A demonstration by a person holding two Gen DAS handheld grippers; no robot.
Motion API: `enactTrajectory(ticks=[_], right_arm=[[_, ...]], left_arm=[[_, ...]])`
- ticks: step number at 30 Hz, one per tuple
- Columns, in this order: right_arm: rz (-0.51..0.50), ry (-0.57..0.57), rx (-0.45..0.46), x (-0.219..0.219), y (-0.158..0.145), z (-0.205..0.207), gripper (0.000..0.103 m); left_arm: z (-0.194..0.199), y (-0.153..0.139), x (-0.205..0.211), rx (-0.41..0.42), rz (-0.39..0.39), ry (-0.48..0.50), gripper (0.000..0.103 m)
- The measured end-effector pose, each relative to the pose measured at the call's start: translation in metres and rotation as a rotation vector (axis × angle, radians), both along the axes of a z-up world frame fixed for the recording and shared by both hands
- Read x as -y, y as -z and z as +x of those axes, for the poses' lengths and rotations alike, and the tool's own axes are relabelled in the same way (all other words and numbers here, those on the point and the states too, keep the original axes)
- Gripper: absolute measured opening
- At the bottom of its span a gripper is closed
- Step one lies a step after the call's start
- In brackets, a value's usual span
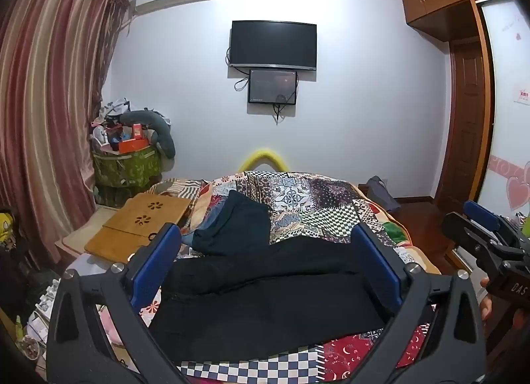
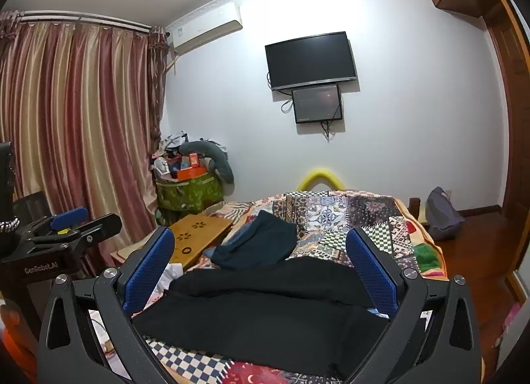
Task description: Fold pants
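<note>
Black pants (image 1: 265, 298) lie spread across the near end of a patchwork bedspread (image 1: 314, 205); they also show in the right wrist view (image 2: 265, 311). A dark teal garment (image 1: 238, 228) lies crumpled just beyond them, also in the right wrist view (image 2: 258, 241). My left gripper (image 1: 265, 251) is open and empty, held above the pants. My right gripper (image 2: 261, 251) is open and empty, also above the pants. The right gripper shows at the right edge of the left wrist view (image 1: 480, 235). The left gripper shows at the left of the right wrist view (image 2: 66, 228).
A wooden lap desk (image 1: 142, 225) lies on the bed's left side. A green basket piled with clutter (image 1: 129, 165) stands by the striped curtain (image 1: 43, 102). A TV (image 1: 273, 44) hangs on the far wall. A grey backpack (image 2: 442, 215) sits on the floor at right.
</note>
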State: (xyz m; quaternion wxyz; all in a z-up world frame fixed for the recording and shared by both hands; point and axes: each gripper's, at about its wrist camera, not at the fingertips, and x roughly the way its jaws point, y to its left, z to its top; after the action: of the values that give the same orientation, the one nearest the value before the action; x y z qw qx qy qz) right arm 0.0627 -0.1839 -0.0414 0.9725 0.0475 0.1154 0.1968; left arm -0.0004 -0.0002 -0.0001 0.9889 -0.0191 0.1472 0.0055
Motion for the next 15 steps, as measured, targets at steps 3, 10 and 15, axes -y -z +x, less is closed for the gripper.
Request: enactTrajectory(ticks=[3,10,15], right_arm=[[0.005,0.000,-0.005,0.001,0.000,0.000,0.103],[-0.004,0.015,-0.003,0.004,0.005,0.007,0.103],[0.004,0.028,-0.011,0.014,0.011,0.007,0.103]], left_arm=[[0.001,0.000,0.001,-0.017,-0.002,0.003,0.103],[0.000,0.007,-0.004,-0.018,-0.031,0.008,0.103],[0.009,0.006,-0.007,-0.034,-0.040,0.015,0.103]])
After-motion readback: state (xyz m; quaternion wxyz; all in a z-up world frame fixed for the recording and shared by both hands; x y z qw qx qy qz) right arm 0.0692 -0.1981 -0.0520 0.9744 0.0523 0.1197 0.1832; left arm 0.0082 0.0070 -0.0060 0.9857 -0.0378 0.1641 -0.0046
